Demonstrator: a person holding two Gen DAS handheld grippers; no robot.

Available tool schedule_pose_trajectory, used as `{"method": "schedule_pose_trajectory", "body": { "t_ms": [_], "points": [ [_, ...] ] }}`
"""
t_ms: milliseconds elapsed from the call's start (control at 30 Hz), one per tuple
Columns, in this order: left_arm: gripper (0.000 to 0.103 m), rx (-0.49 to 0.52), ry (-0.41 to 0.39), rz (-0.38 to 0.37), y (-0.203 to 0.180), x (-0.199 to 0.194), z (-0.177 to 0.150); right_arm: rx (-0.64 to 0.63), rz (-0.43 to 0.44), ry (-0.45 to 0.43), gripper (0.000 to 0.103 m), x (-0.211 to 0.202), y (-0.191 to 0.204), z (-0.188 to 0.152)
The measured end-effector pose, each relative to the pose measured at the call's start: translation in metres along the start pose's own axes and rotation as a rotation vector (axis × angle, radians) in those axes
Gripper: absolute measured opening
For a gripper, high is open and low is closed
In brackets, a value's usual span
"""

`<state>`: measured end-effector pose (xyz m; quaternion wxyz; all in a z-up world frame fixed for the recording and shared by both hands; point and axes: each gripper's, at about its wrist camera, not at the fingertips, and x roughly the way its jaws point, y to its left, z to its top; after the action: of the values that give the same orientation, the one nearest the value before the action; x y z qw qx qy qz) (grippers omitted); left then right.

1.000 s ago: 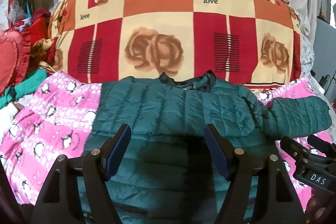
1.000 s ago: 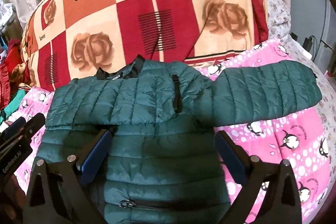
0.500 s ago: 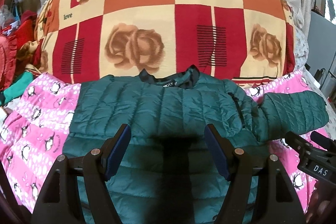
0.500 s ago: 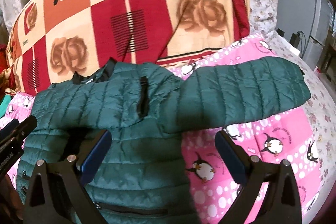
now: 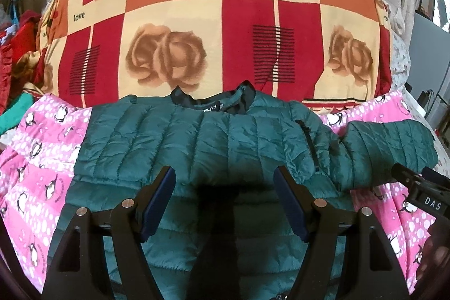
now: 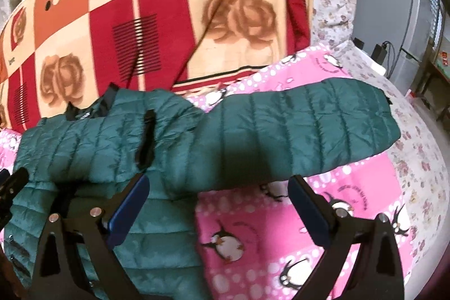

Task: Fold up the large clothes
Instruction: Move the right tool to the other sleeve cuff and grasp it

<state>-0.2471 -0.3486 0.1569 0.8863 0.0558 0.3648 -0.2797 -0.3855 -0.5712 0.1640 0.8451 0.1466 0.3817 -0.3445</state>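
A dark green quilted jacket [image 5: 219, 148] lies flat on a pink penguin-print blanket [image 5: 33, 148], collar toward the big pillow. Its left sleeve is folded across the chest; its right sleeve [image 6: 303, 137] stretches out sideways over the blanket. My left gripper [image 5: 225, 182] hovers open above the middle of the jacket's body, nothing between its blue pads. My right gripper [image 6: 219, 190] hangs open over the near edge of the outstretched sleeve, close to the armpit, also with nothing in it. The jacket [image 6: 92, 148] fills the left half of the right wrist view.
A large red, orange and cream rose-patterned pillow [image 5: 219, 27] rises right behind the collar. Red and green clothes [image 5: 17, 69] pile up at the far left. The bed's floral sheet [image 6: 422, 159] runs out to the right, with a grey cabinet and cables beyond.
Both views have slid rightward over the jacket. The right gripper went from above the jacket's body to above the outstretched sleeve and blanket. Both pairs of jaws kept the same wide gap.
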Motion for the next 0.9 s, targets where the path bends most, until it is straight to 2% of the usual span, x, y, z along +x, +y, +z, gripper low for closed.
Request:
{"method": "schedule_pose_trajectory", "body": {
  "t_ms": [267, 733, 900],
  "points": [
    [0.048, -0.001, -0.016, 0.009, -0.001, 0.009, 0.008, 0.024, -0.038, 0.013, 0.100, 0.014, -0.021, 0.007],
    [0.048, -0.010, 0.012, 0.010, 0.003, 0.028, 0.007, 0.062, -0.109, 0.021, 0.100, 0.038, -0.061, 0.019],
    [0.048, -0.050, -0.018, 0.002, 0.013, 0.024, 0.008, 0.095, -0.158, 0.002, 0.100, 0.049, -0.085, 0.024]
  ]
}}
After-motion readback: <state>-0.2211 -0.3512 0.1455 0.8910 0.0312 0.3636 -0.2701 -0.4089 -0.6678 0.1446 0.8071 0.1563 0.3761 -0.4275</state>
